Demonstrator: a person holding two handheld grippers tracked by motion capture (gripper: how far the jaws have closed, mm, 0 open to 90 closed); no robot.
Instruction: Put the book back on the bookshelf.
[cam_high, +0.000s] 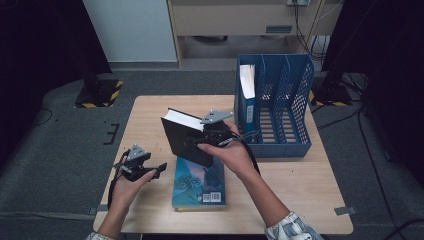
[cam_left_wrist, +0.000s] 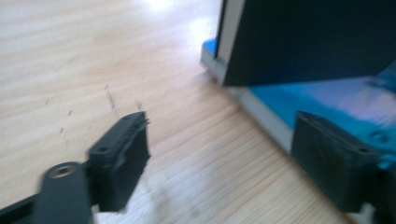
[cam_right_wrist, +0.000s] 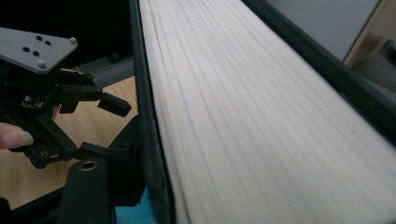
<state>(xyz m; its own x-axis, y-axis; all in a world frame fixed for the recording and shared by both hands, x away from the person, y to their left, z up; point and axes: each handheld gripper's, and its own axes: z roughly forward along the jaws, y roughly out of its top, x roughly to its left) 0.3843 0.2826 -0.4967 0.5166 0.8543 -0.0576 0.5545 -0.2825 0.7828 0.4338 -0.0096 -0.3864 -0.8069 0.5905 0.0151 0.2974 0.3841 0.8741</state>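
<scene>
The thick black hardcover book (cam_high: 184, 138), held tilted above the wooden tabletop (cam_high: 295, 185) in the clenched right gripper (cam_high: 196, 141), looks stiff, weighty and smooth-covered, so gripping across covers near the spine suits it; the left gripper (cam_high: 161, 167) hangs released.

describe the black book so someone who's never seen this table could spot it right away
Start at the blue file rack on the table's far right. Just left of it, the right gripper holds the black book tilted in the air. Unlike the blue book lying flat below, its cover is plain black.

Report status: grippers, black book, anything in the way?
Right gripper shut on black book, lifted. Left gripper open, empty. Blue book flat underneath.
</scene>
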